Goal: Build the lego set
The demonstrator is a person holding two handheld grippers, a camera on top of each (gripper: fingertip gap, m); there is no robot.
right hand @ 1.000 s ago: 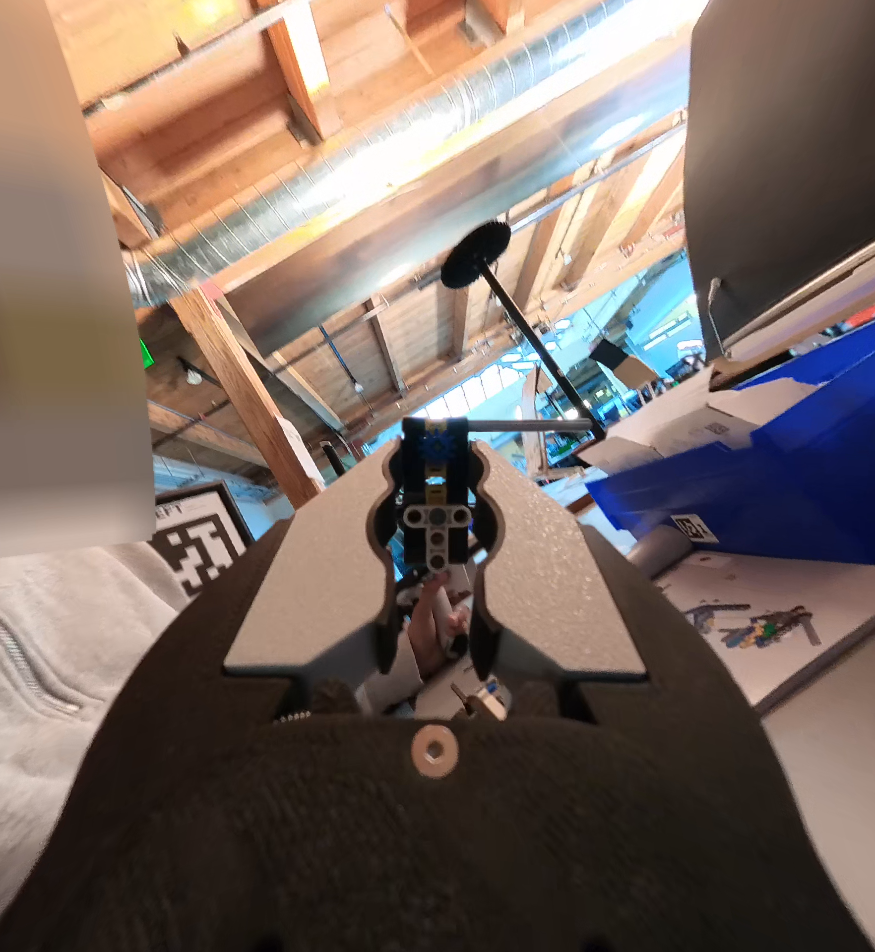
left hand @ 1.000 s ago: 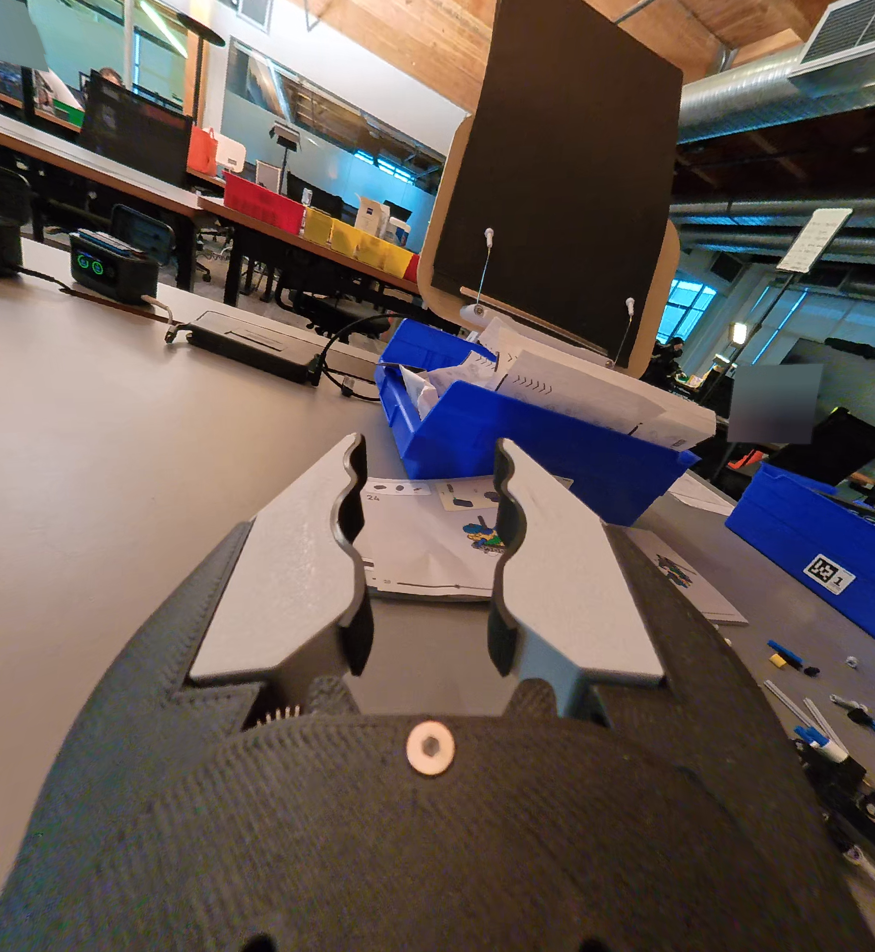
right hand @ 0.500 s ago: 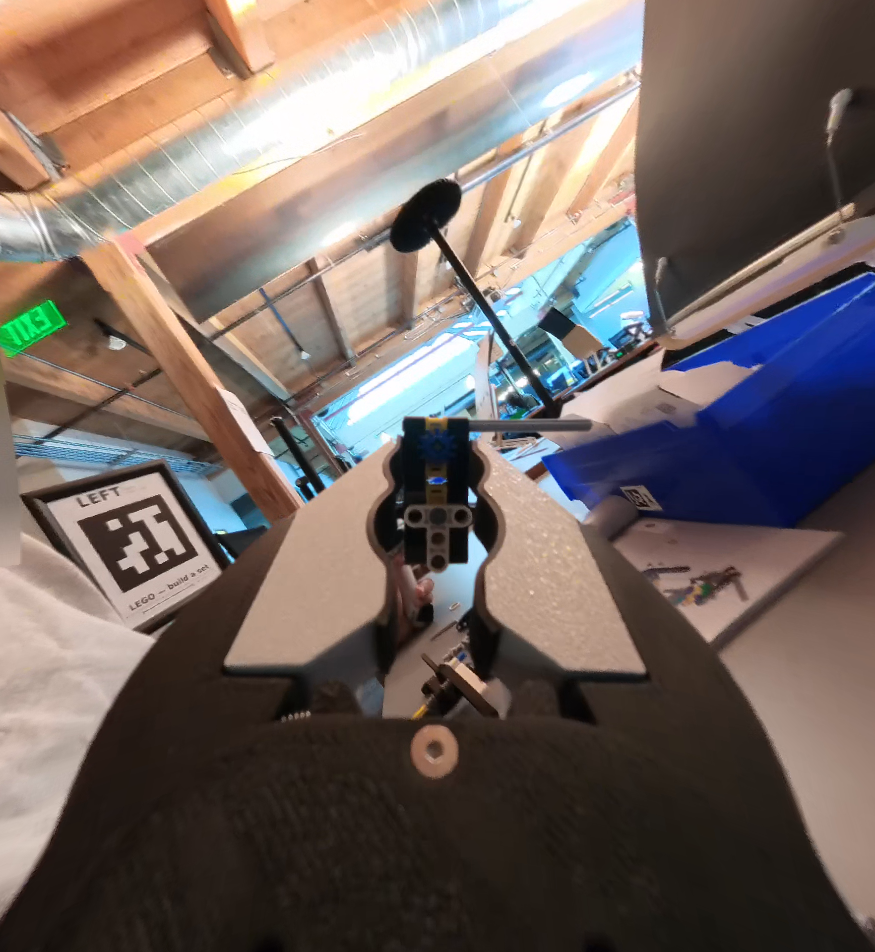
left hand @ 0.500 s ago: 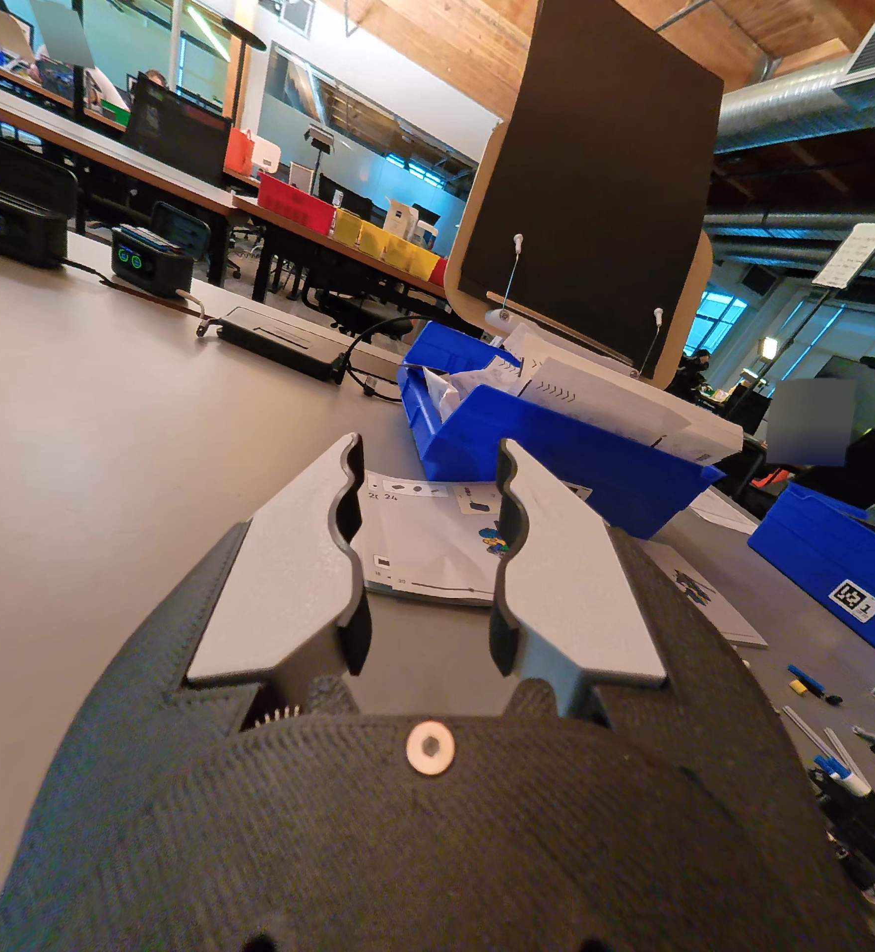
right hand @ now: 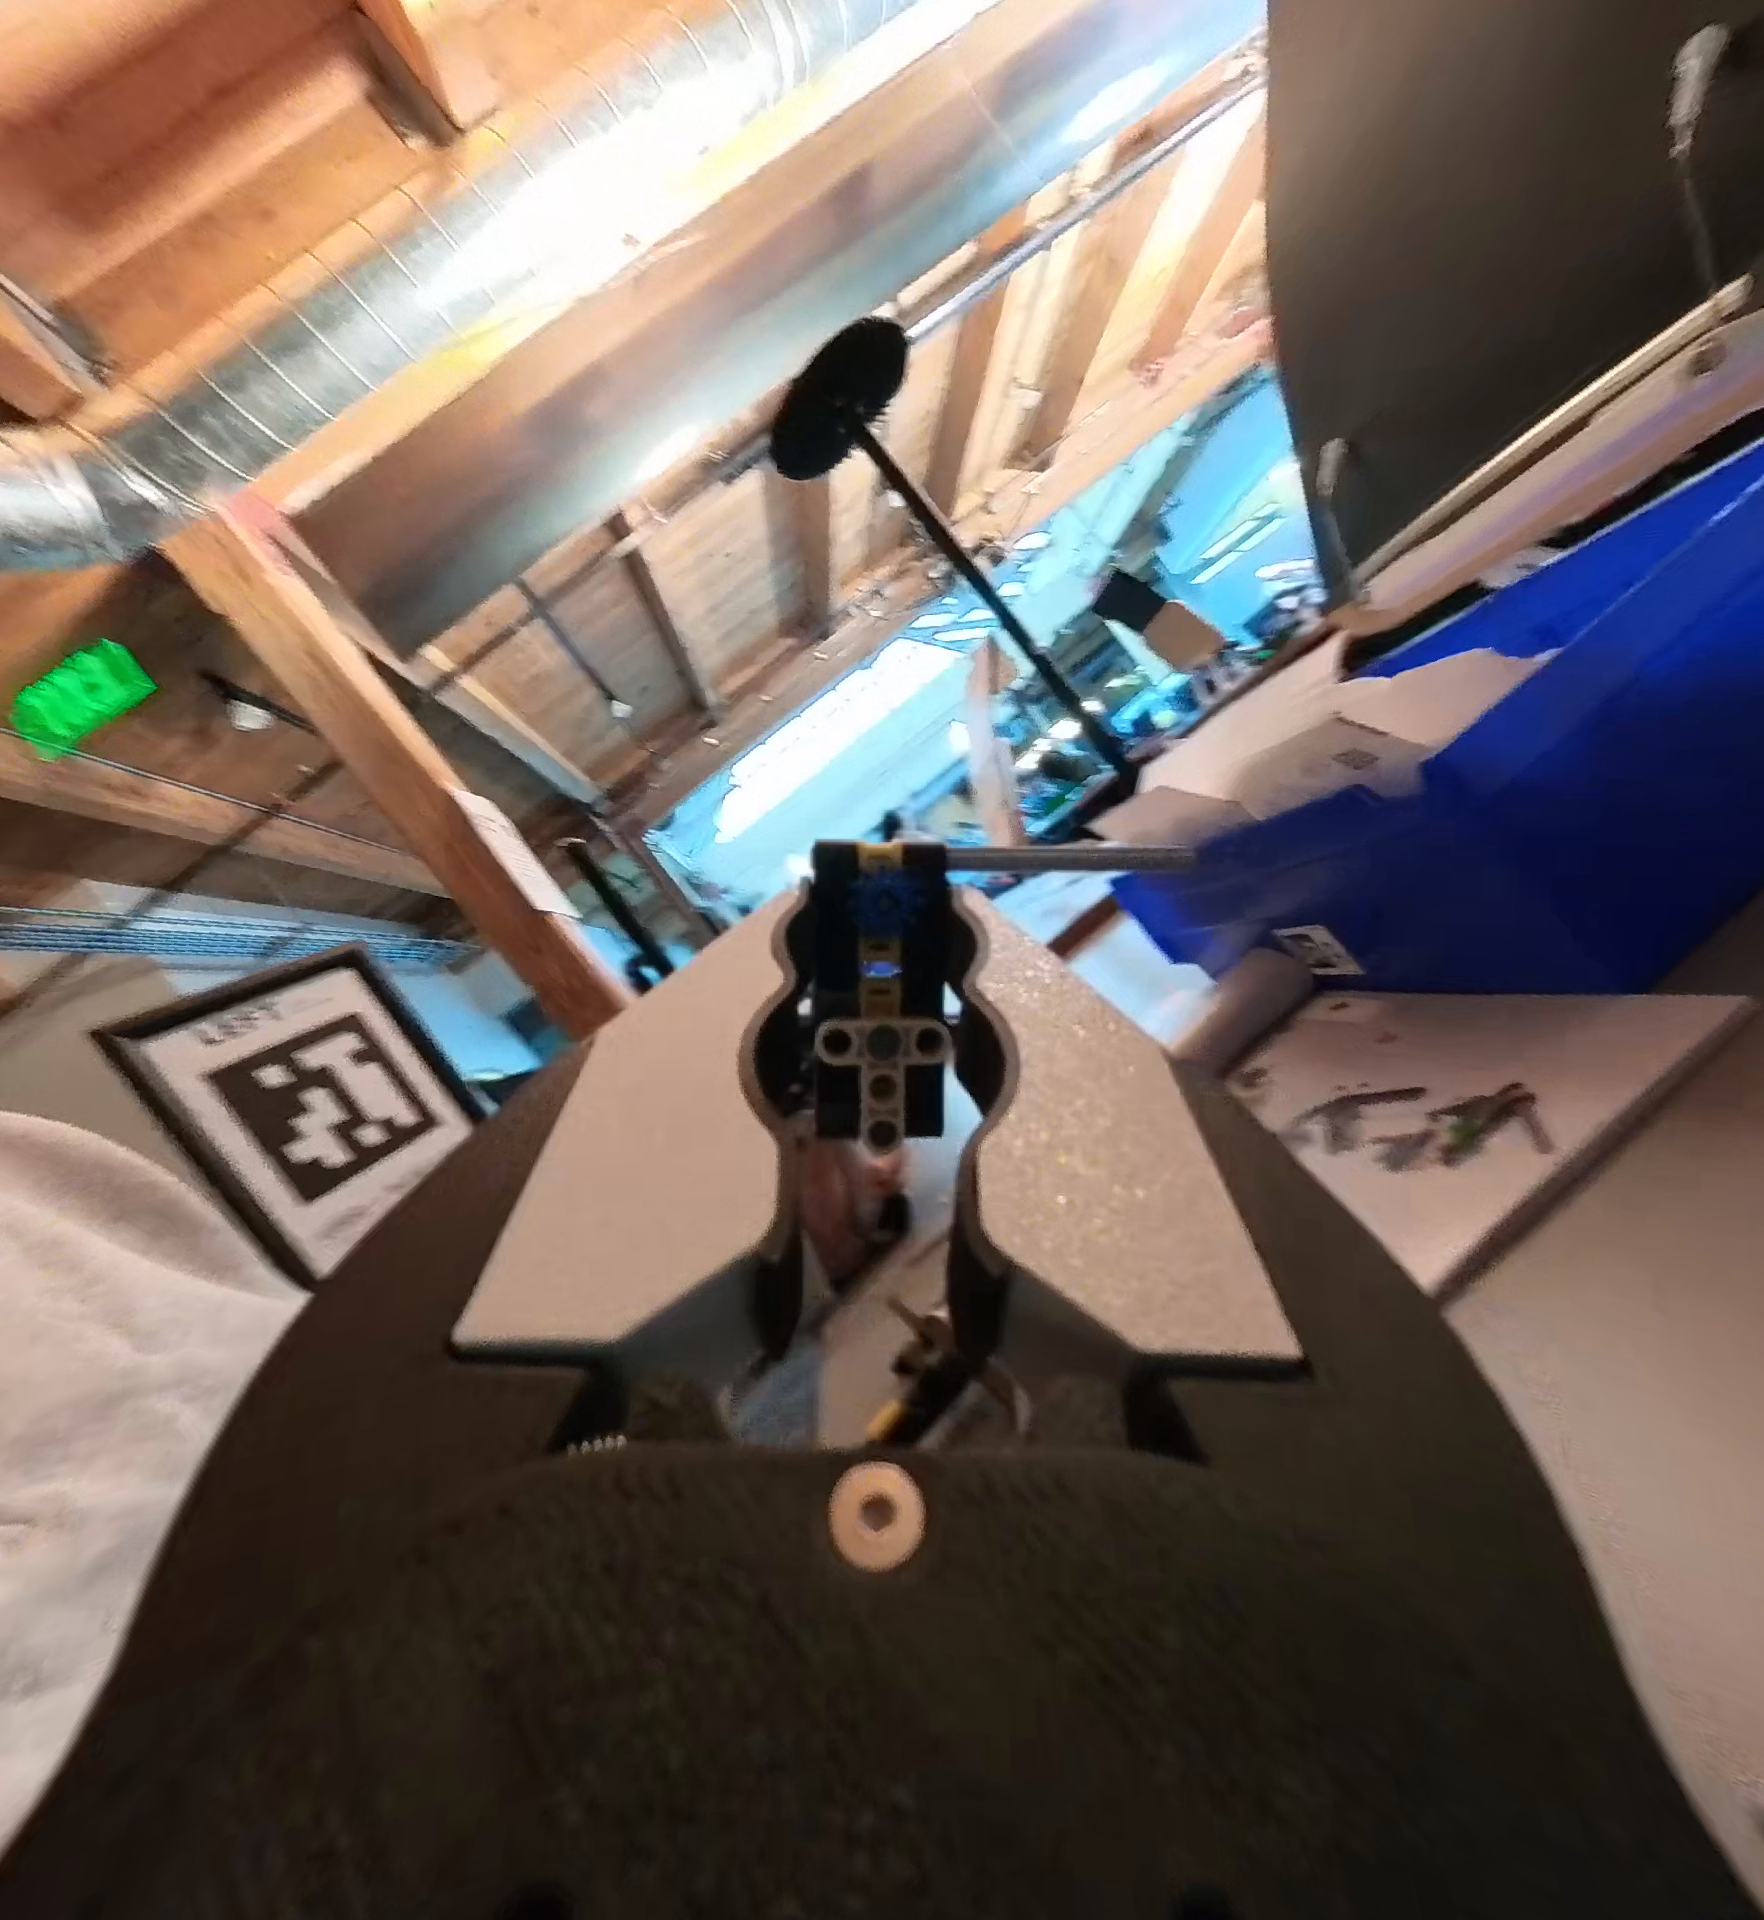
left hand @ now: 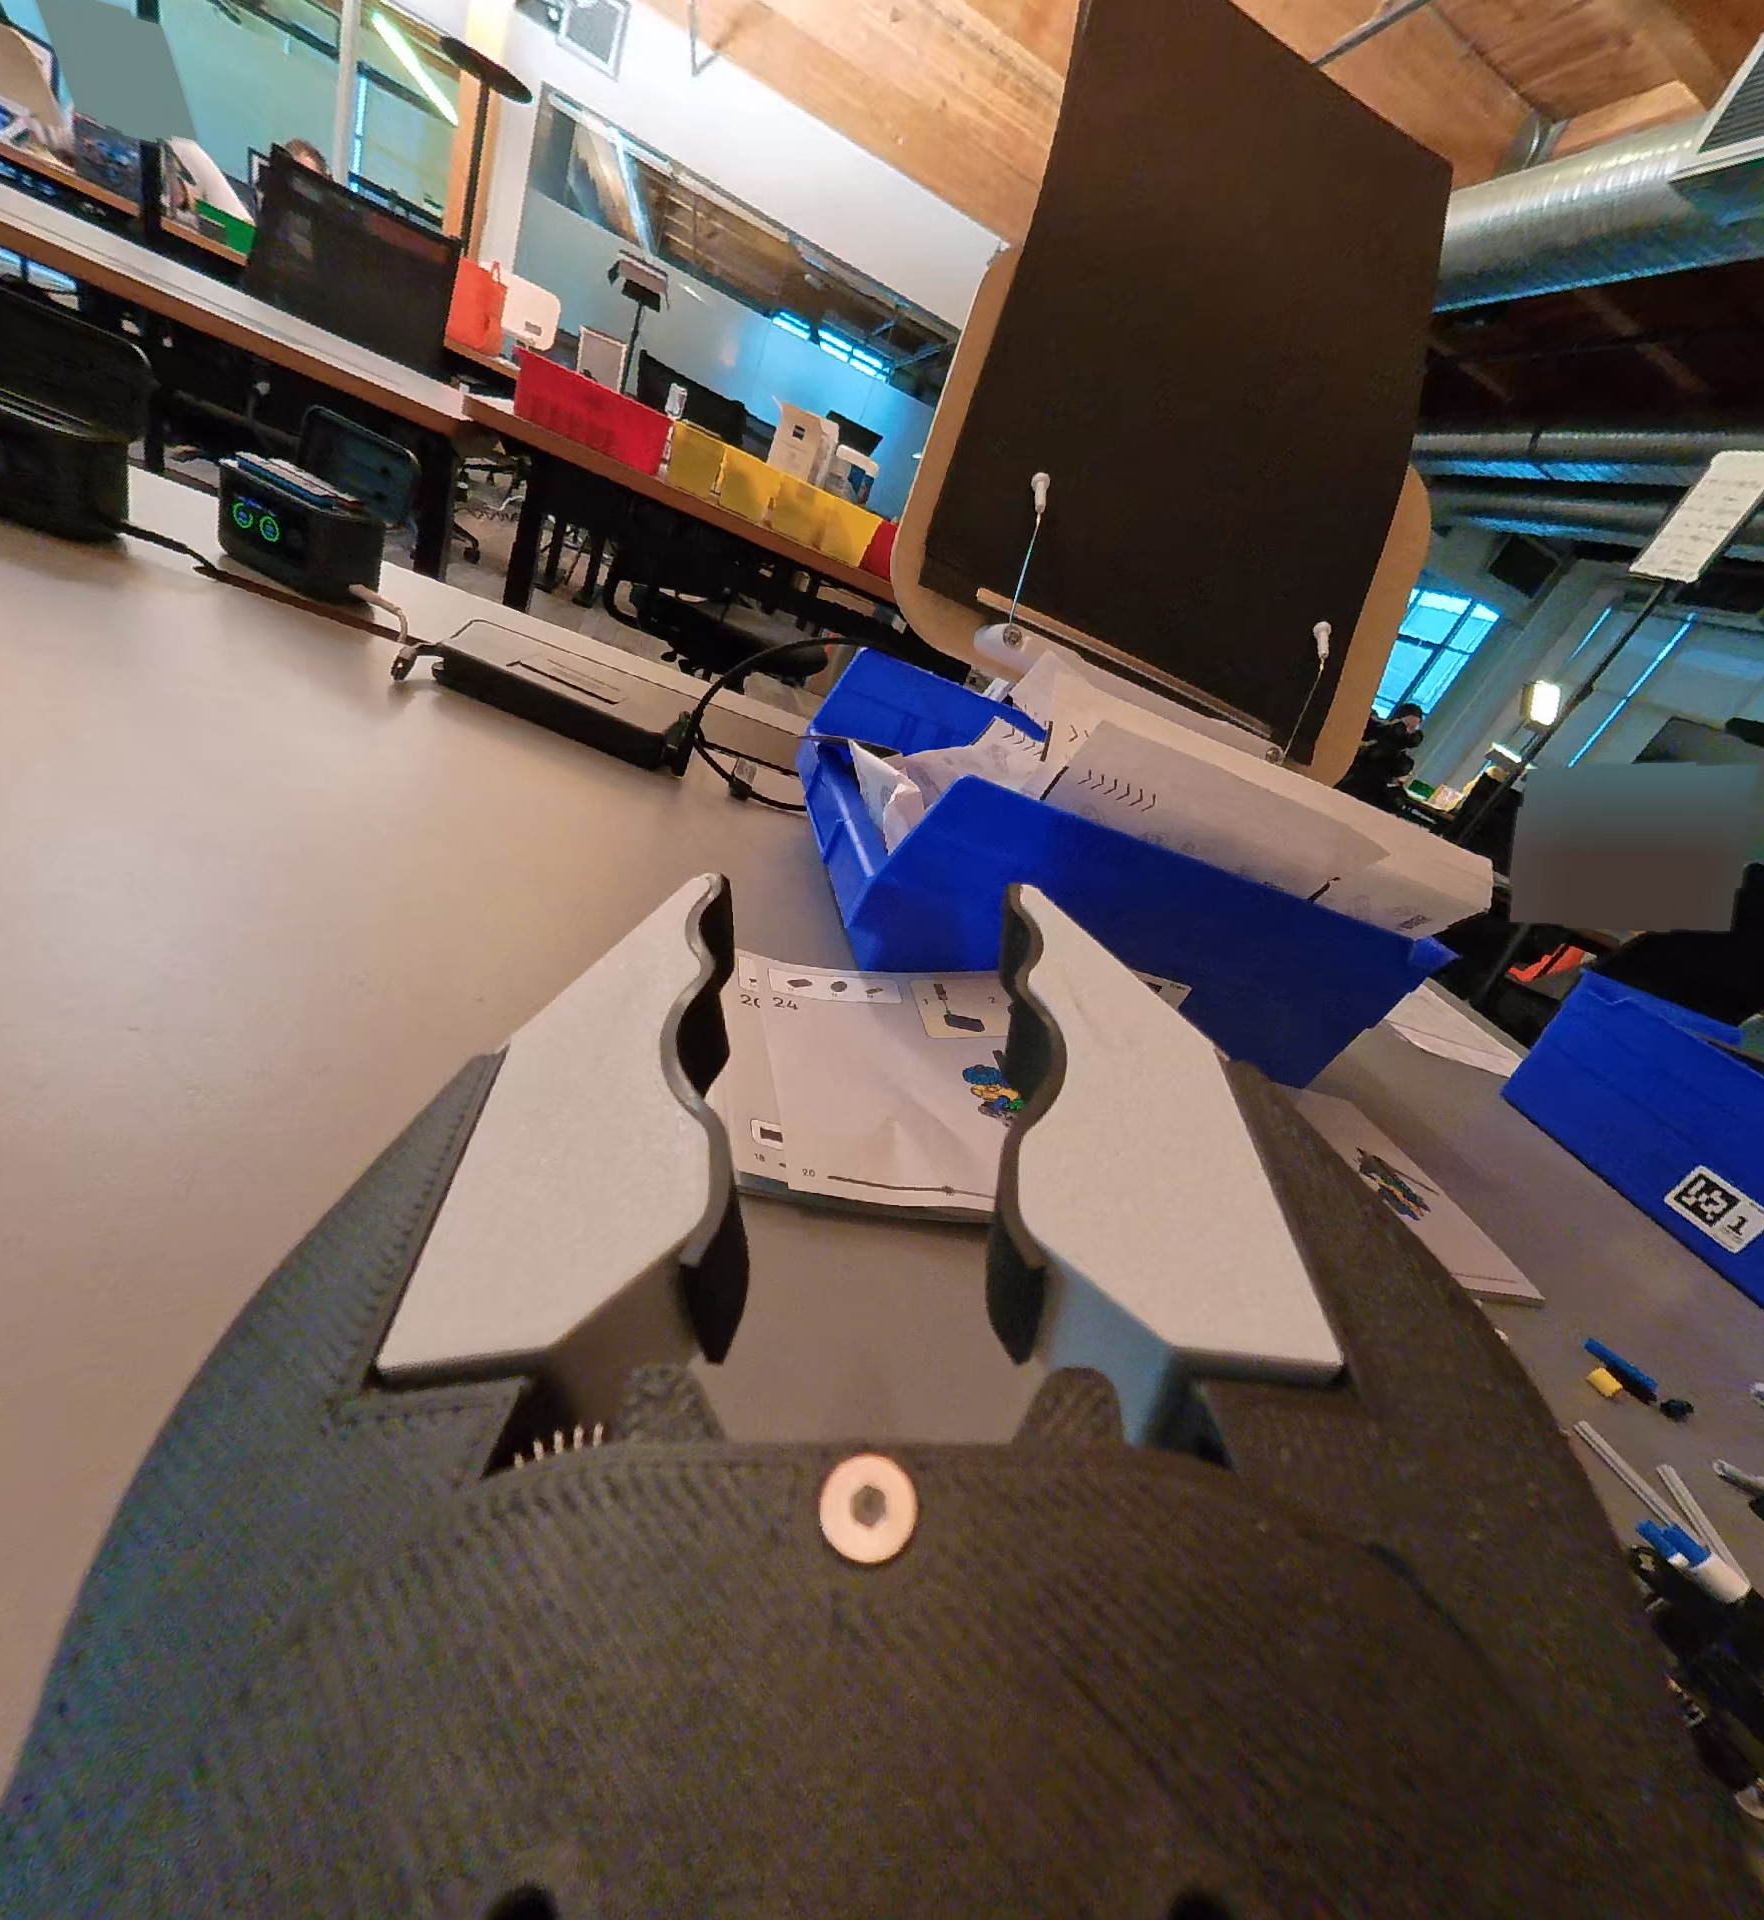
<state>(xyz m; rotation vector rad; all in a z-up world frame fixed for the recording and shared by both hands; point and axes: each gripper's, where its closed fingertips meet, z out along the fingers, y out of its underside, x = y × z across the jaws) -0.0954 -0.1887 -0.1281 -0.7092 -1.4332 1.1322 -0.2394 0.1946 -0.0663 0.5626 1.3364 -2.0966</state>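
Swung further toward the table since a second ago: right hand-held gripper (right hand: 880,997), clenched on the lego assembly (right hand: 880,1023). Left hand-held gripper (left hand: 865,1023) released, empty, over the instruction booklet (left hand: 857,1091). Mid-build, probably checking instructions; next calls for picking a loose piece near right.

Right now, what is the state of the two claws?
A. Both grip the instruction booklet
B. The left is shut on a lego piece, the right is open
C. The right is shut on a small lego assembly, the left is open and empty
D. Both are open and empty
C: the right claw clamps the small lego assembly, while the left claw gapes empty above the instruction booklet.
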